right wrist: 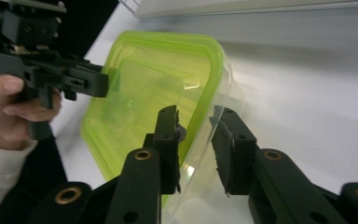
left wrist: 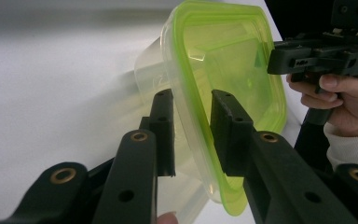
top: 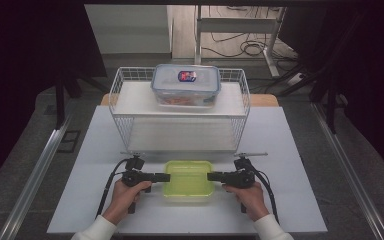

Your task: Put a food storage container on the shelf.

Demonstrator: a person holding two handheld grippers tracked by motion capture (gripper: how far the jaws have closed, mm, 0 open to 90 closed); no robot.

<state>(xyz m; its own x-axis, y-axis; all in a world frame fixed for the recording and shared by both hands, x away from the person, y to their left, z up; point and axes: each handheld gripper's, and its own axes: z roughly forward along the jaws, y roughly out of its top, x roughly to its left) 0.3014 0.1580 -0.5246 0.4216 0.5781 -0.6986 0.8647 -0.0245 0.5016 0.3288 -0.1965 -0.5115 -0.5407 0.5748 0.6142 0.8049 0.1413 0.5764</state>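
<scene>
A clear container with a lime-green lid [top: 188,180] lies on the white table between both grippers. My left gripper [top: 167,177] comes in level from the left, and in the left gripper view its jaws [left wrist: 191,100] straddle the lid's rim [left wrist: 193,116] with narrow gaps, so it is open. My right gripper [top: 210,176] comes in from the right. In the right gripper view its jaws [right wrist: 196,114] stand on either side of the rim [right wrist: 200,107], also open. Each gripper view shows the other gripper at the far edge of the lid.
Behind the container stands a white wire rack [top: 180,107] with two shelves. A clear lidded box [top: 185,85] with orange contents sits on its top shelf. The white table [top: 280,200] has free room to the left and right of the hands.
</scene>
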